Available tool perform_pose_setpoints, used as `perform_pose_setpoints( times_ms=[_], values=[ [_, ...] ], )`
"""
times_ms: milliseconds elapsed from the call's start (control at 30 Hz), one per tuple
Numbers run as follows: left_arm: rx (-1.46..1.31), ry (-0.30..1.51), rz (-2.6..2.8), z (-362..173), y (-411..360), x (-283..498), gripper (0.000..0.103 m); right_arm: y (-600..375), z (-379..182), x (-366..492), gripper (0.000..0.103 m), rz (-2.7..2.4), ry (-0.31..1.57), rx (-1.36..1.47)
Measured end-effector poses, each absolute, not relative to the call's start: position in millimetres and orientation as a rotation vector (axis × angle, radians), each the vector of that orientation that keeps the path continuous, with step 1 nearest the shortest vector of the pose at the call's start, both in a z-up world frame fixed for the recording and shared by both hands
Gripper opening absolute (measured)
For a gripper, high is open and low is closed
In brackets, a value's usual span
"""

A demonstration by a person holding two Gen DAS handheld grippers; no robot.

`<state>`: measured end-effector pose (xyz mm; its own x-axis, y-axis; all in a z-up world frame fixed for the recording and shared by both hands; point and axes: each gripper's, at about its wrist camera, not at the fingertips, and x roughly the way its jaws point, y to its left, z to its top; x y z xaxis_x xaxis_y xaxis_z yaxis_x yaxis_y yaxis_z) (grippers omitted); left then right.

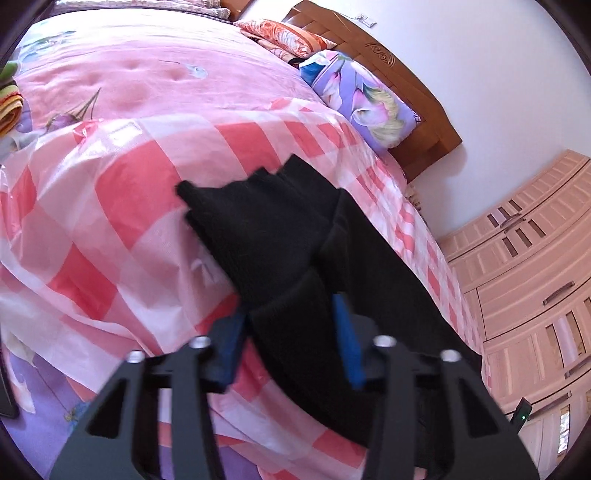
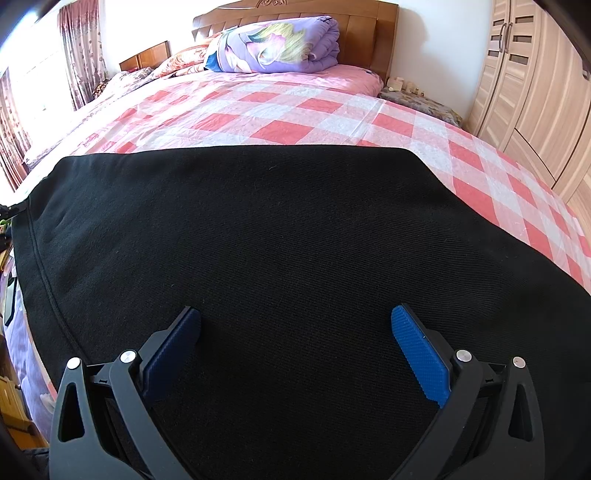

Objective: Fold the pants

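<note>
the left gripper [image 1: 290, 325] has a thick bunch of the black pants [image 1: 280, 236] between its blue pads [image 1: 349, 343], the jaws drawn in close on either side of the cloth, though whether they press firmly cannot be told; the right gripper [image 2: 295, 354] stands wide open over the broad flat part of the pants [image 2: 240, 229], its pads [image 2: 419, 358] apart and clamping nothing; the garment lies on the pink checked sheet [image 2: 280, 114] at the near end of the bed, partly doubled in the left view with a leg end jutting beyond the fold; further off sit a rolled purple quilt [image 2: 273, 46] and the wooden headboard [image 2: 384, 29], with a wardrobe [image 2: 532, 81] to the side; the risk, i judge, is a bite on only the upper layers, so the lower ones slip out and the fold skews; with nothing pinning the flat part, a pull could also drag the whole garment and rumple the loose sheet.
</note>
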<state>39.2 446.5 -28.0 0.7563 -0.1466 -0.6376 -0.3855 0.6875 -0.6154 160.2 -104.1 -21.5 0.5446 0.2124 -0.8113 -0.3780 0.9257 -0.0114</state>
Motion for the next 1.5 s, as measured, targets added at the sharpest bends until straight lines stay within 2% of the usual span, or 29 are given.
perform_pose_setpoints(
  times_ms=[133,167,200,267,333,367,400,500,600,700,867,1000,1100,1200,1233,1267,1300,1367,1433,1500],
  values=[
    [-0.844,0.710,0.149,-36.3,447.7,36.7,0.041,-104.4,-21.4,160.1,0.099,0.353,0.932,-0.195],
    [-0.862,0.700,0.145,-39.6,449.5,37.3,0.047,-104.4,-21.3,159.7,0.099,0.353,0.932,-0.195],
    [-0.893,0.674,0.125,-43.7,451.7,37.7,0.057,-104.4,-21.4,159.8,0.099,0.353,0.932,-0.194],
    [-0.908,0.644,0.101,-45.7,452.0,40.6,0.065,-104.2,-21.3,159.6,0.099,0.352,0.932,-0.195],
    [-0.847,0.669,0.134,-41.1,443.0,48.6,0.063,-104.3,-21.3,159.5,0.099,0.352,0.932,-0.194],
    [-0.821,0.680,0.151,-39.7,439.7,50.5,0.058,-104.3,-21.3,159.5,0.099,0.352,0.932,-0.194],
    [-0.785,0.695,0.181,-38.5,435.9,53.5,0.039,-104.3,-21.3,159.4,0.099,0.352,0.932,-0.194],
    [-0.771,0.691,0.210,-37.8,432.7,50.9,0.030,-104.3,-21.3,159.3,0.099,0.352,0.932,-0.194],
    [-0.670,0.639,0.275,-10.6,413.0,39.7,0.027,-104.8,-21.2,160.7,0.099,0.356,0.932,-0.186],
    [-0.536,0.549,0.257,42.7,371.6,38.7,0.027,-107.6,-19.4,161.3,0.099,0.368,0.927,-0.150],
    [-0.174,0.444,0.086,114.4,235.0,48.9,0.027,-155.4,-11.2,161.0,0.098,0.402,0.850,0.190],
    [0.068,0.477,-0.057,95.8,121.3,62.1,0.027,-204.4,-13.8,159.2,0.098,0.480,0.789,0.513],
    [0.276,0.569,-0.168,41.6,41.8,67.7,0.027,-223.1,-15.4,157.5,0.098,0.505,0.746,0.615],
    [0.457,0.640,-0.244,-6.3,-2.8,56.3,0.037,-220.3,-13.5,156.5,0.098,0.498,0.739,0.603],
    [0.498,0.608,-0.230,-11.7,-7.5,48.8,0.045,-217.8,-12.8,156.5,0.098,0.499,0.743,0.592],
    [0.524,0.572,-0.256,-11.7,-7.9,36.6,0.066,-215.3,-12.1,156.9,0.099,0.504,0.745,0.585],
    [0.508,0.550,-0.300,-6.6,-3.9,26.6,0.077,-215.1,-11.7,157.4,0.099,0.515,0.743,0.590],
    [0.443,0.489,-0.339,11.5,18.3,5.4,0.079,-222.5,-10.3,156.7,0.099,0.532,0.731,0.626],
    [0.356,0.445,-0.321,27.4,50.0,-7.5,0.088,-225.7,-2.8,150.3,0.099,0.576,0.703,0.668],
    [0.227,0.432,-0.244,38.8,97.0,-11.4,0.090,-214.5,8.4,143.8,0.099,0.648,0.691,0.668]
  ],
)
